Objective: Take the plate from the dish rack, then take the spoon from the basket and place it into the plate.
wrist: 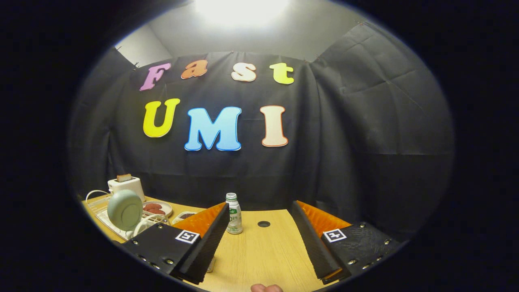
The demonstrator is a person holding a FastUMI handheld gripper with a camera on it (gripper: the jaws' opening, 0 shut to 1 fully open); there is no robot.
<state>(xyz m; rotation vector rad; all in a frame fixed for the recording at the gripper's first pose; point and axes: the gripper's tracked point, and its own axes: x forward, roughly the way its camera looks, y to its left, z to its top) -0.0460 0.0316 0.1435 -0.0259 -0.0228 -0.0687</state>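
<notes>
The tongs (259, 251) stand wide apart over the wooden tabletop (259, 259), holding nothing; a small bottle (234, 213) stands upright just ahead of the left finger; well to the left of the bottle, the pale green plate (125, 210) stands on edge in the white dish rack (106, 219); behind the rack sits a white toaster (126, 187); between rack and bottle lies a dish of reddish food (156, 208); the basket and spoon cannot be made out.
</notes>
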